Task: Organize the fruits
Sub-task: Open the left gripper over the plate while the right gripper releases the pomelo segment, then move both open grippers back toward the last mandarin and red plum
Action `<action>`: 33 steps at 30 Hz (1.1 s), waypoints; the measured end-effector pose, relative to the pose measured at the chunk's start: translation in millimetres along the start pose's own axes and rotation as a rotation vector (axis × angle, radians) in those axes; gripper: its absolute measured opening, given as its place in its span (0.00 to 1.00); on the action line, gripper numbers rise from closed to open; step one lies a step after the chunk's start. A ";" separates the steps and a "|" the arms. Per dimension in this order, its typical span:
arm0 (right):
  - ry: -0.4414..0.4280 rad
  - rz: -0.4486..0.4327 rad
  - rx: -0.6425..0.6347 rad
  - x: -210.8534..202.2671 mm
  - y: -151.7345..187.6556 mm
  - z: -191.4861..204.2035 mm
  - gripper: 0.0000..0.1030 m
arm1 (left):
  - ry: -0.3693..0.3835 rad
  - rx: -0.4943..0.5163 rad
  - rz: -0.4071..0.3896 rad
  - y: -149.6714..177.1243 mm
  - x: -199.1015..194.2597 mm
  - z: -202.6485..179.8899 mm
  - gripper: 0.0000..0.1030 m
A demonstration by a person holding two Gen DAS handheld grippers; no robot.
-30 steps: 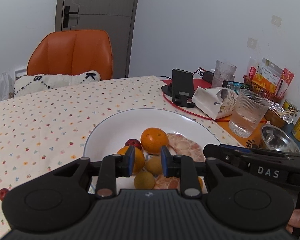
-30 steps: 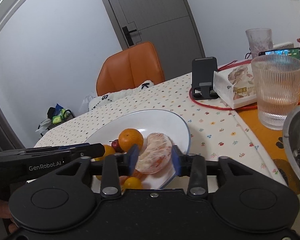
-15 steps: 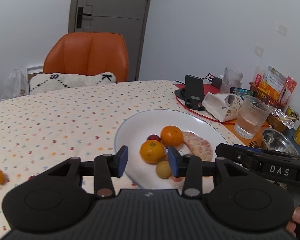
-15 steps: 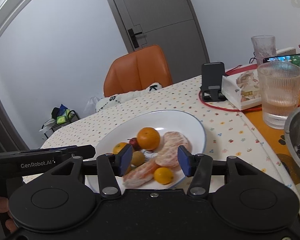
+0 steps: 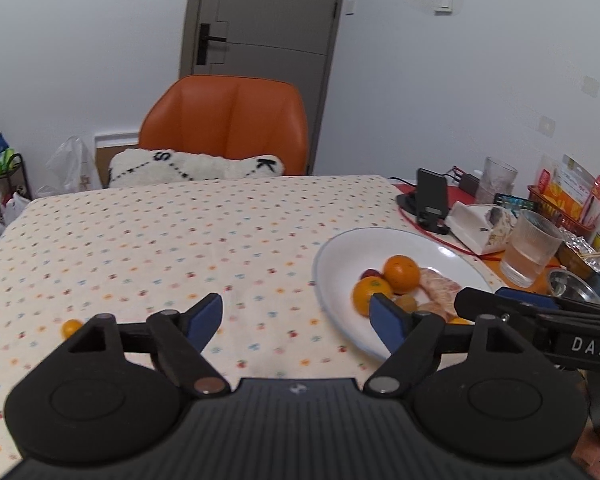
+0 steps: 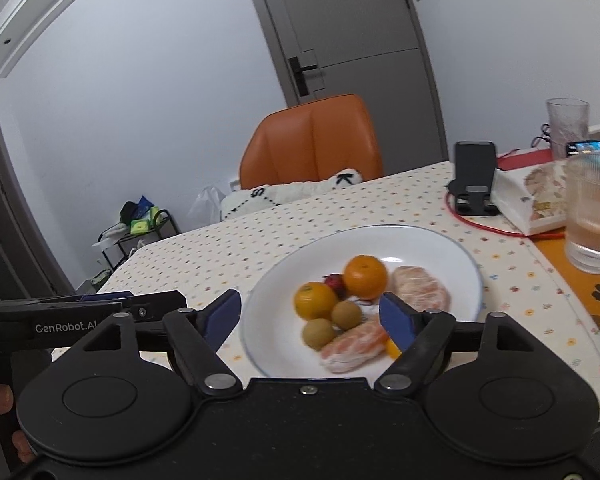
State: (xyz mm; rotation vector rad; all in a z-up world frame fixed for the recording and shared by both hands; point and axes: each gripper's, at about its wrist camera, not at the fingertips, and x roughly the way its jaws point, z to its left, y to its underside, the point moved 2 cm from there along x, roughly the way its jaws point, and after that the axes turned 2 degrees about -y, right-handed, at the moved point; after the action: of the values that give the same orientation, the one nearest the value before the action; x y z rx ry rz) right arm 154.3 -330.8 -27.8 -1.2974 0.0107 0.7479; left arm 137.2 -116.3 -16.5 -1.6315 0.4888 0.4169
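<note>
A white plate (image 6: pixel 428 240) (image 5: pixel 352 248) on the dotted tablecloth holds two oranges (image 6: pixel 364 276) (image 5: pixel 400 274), two small brownish-green fruits (image 6: pixel 346 314), a dark red fruit (image 6: pixel 334 282) and peeled citrus pieces (image 6: pixel 420 292). A small orange fruit (image 5: pixel 71 327) lies alone on the cloth at the left. My left gripper (image 5: pixel 296 316) is open and empty, left of the plate. My right gripper (image 6: pixel 312 314) is open and empty, hanging over the plate's near edge. The left gripper's body (image 6: pixel 76 316) shows at the left in the right wrist view.
An orange chair (image 5: pixel 224 128) with a white cushion (image 5: pixel 196 168) stands behind the table. At the right are a phone stand (image 5: pixel 430 196), a tissue box (image 5: pixel 480 222), a ribbed glass of water (image 5: pixel 532 248), a steel bowl (image 5: pixel 572 284) and snack packets (image 5: pixel 568 192).
The right gripper let go of the peeled citrus onto the plate, opened wide and drew back. The left gripper opened wide and swung left, away from the plate.
</note>
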 end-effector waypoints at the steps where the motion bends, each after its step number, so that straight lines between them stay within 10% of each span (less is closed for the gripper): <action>1: -0.005 0.001 -0.005 1.2 0.1 4.1 0.79 | -0.010 -0.004 -0.001 0.7 -2.1 4.2 0.78; 33: -0.179 0.120 -0.083 66.0 14.9 107.4 0.92 | -0.183 -0.152 -0.009 21.5 -38.5 137.2 0.81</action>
State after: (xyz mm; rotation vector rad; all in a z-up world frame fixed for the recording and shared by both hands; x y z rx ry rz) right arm 155.2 -204.0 -34.8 -1.3132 -0.0883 0.9738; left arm 94.9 20.9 -29.6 -1.7218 0.3182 0.6025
